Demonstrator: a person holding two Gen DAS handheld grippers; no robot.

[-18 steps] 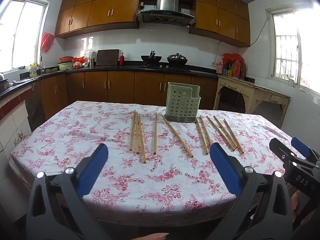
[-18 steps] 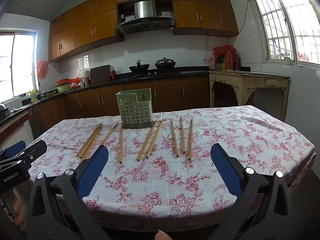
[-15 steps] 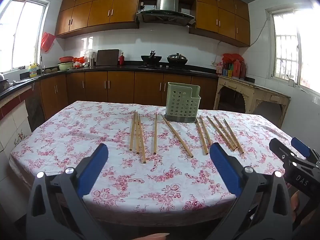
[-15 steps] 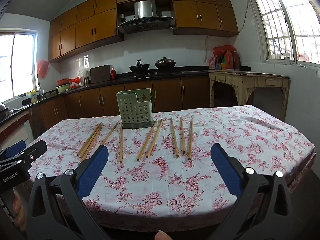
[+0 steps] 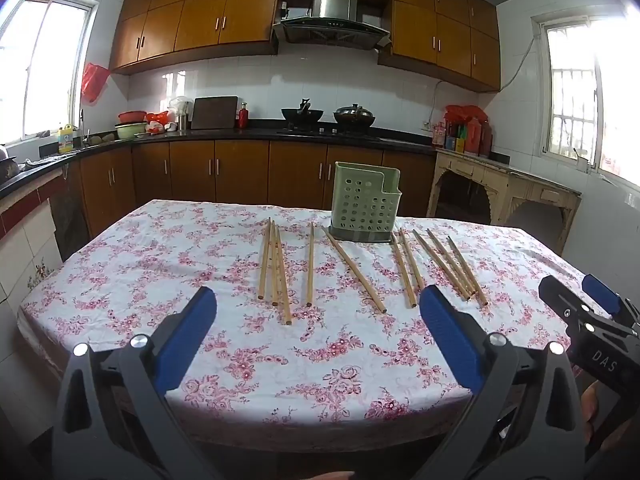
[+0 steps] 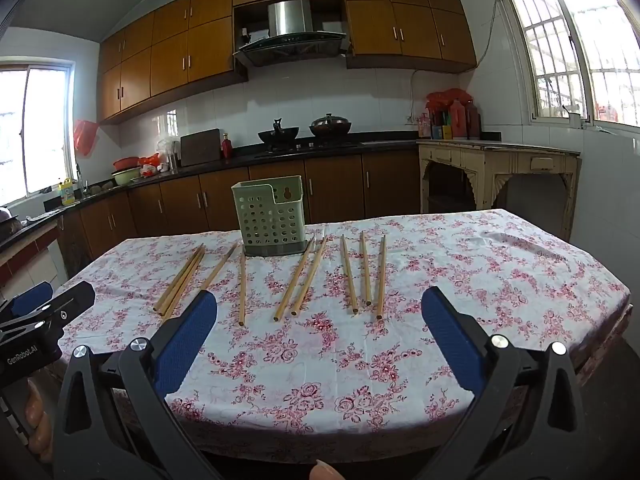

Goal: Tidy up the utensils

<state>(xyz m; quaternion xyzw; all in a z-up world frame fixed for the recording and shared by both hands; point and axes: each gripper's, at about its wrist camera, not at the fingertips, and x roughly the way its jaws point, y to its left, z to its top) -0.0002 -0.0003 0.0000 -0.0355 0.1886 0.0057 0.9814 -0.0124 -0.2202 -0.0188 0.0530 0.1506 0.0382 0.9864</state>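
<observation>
Left gripper [image 5: 318,314]: you hold it short of the near edge of the table [image 5: 120,264], jaws spread wide with nothing between them, angled slightly down so the whole spread stays in sight.
Right gripper [image 6: 319,314]: likewise released and empty, level with its partner at the same edge; each tool shows at the margin of the other's view.
Chopsticks [image 5: 276,268]: ten wooden sticks lie flat on the flowered cloth in loose groups, their length running away from you, near ends toward the jaws. That layout lets you come at a stick across its width.
Left cluster [image 5: 274,266]: three sticks touching or crossing; you will likely have to pick one clear of its neighbours.
Single stick [image 5: 309,264]: lies apart, the easiest first pick in my judgement.
Holder [image 5: 365,204]: the green perforated caddy stands upright at the far middle of the table, just behind the sticks' far ends, open top up, seemingly empty.
Stage: nothing is sorted yet; every stick is on the cloth.
</observation>
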